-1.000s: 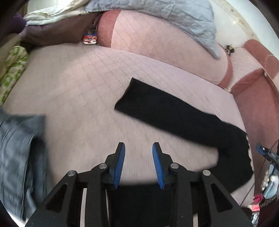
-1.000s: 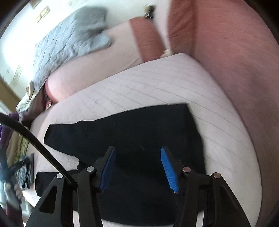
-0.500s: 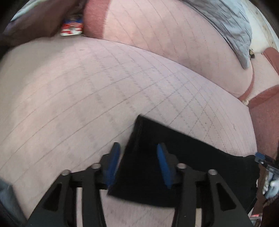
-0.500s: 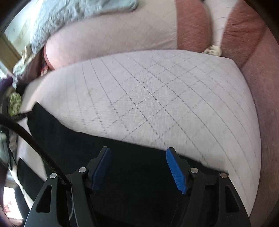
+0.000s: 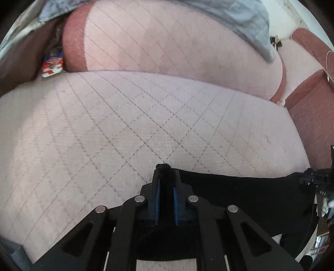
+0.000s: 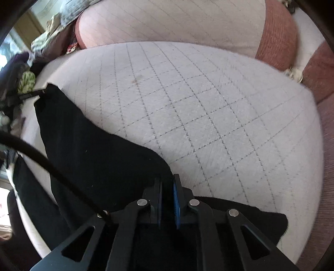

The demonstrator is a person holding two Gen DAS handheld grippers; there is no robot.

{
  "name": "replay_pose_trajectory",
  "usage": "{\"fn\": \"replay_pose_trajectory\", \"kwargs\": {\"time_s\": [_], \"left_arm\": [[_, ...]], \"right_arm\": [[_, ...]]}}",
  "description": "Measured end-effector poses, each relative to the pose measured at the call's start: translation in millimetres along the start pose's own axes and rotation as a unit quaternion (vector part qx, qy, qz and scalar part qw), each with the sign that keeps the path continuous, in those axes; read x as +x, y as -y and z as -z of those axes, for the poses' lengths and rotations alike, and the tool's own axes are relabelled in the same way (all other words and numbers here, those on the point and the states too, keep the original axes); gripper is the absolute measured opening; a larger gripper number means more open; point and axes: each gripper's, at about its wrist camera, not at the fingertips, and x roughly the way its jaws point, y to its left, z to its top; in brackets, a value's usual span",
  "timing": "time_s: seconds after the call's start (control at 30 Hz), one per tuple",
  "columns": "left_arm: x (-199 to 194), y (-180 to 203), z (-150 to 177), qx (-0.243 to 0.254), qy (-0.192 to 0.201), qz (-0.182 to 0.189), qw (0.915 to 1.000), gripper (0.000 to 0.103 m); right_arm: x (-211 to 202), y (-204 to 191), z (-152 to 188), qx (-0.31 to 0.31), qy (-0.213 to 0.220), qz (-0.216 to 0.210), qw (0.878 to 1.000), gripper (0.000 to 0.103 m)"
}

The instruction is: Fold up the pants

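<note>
Two grippers each pinch the black pants (image 5: 240, 193). The left gripper (image 5: 166, 181) has its jaws drawn narrow on a bunched corner of the cloth, which pokes up between the tips. The right gripper (image 6: 167, 185) is likewise clamped on an edge of the pants (image 6: 94, 154), which spread leftward over the quilted cushion (image 6: 208, 104). Beyond lies the backrest (image 5: 167, 41), with a grey blanket (image 5: 240, 18) draped over it.

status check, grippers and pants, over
Left gripper shut on black pants edge. Right gripper shut on pants too. Pants flat on quilted cushion. Nothing blocking.
</note>
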Motion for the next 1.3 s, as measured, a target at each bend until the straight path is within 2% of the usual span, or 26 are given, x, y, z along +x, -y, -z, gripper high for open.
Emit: {"fn": "replay_pose_trajectory", "kwargs": {"time_s": [0.13,0.27,0.4,0.47,0.67,0.77,0.83,0.9,0.97,1.03,1.13,1.2,1.3], "left_arm": [[-38.7,2.9,12.3,-0.007,0.033,0.011,0.9994,0.009],[-82.2,9.2,30.5,-0.008,0.077,0.025,0.9967,0.009],[-134.3,19.3,72.7,0.011,0.116,0.035,0.9926,0.010],[-151.1,22.5,95.3,0.023,0.127,0.028,0.9913,0.010],[-187.6,23.4,190.8,0.033,0.140,0.012,0.9896,0.010],[-187.0,15.2,238.7,0.026,0.119,0.013,0.9924,0.010],[-186.7,9.8,260.3,0.016,0.102,0.010,0.9946,0.010],[-187.5,3.4,280.1,0.005,0.089,-0.007,0.9960,0.011],[-191.1,-4.6,291.9,-0.010,0.078,-0.009,0.9969,0.011],[-201.8,-12.3,299.8,-0.023,0.083,-0.016,0.9962,0.011],[-219.1,-26.1,303.5,-0.046,0.098,-0.024,0.9938,0.011],[-224.0,-33.4,295.4,-0.065,0.106,-0.015,0.9922,0.011],[-209.7,-29.8,278.4,-0.078,0.085,-0.018,0.9932,0.014]], "right_arm": [[-21.0,-12.7,10.1,0.009,0.029,0.021,0.999,0.010],[-50.8,-27.5,23.1,0.026,0.056,0.022,0.998,0.010],[-88.0,-39.4,54.7,0.036,0.077,0.019,0.996,0.010],[-101.0,-47.5,75.7,0.039,0.079,0.016,0.996,0.010],[-109.8,-76.3,140.7,0.035,0.053,0.005,0.998,0.011],[-103.1,-87.0,173.0,0.024,0.018,0.003,1.000,0.012],[-98.0,-92.4,191.0,0.020,-0.010,0.002,1.000,0.020],[-95.6,-92.6,205.0,0.023,-0.032,0.005,0.999,0.022],[-98.9,-89.4,216.4,0.030,-0.045,0.012,0.998,0.029],[-109.2,-82.2,224.3,0.040,-0.039,0.023,0.998,0.036],[-130.3,-69.0,227.9,0.069,-0.015,0.033,0.997,0.037],[-142.3,-68.0,225.3,0.080,0.007,0.031,0.996,0.037],[-149.5,-83.1,204.3,0.090,0.046,0.006,0.995,0.040]]}}
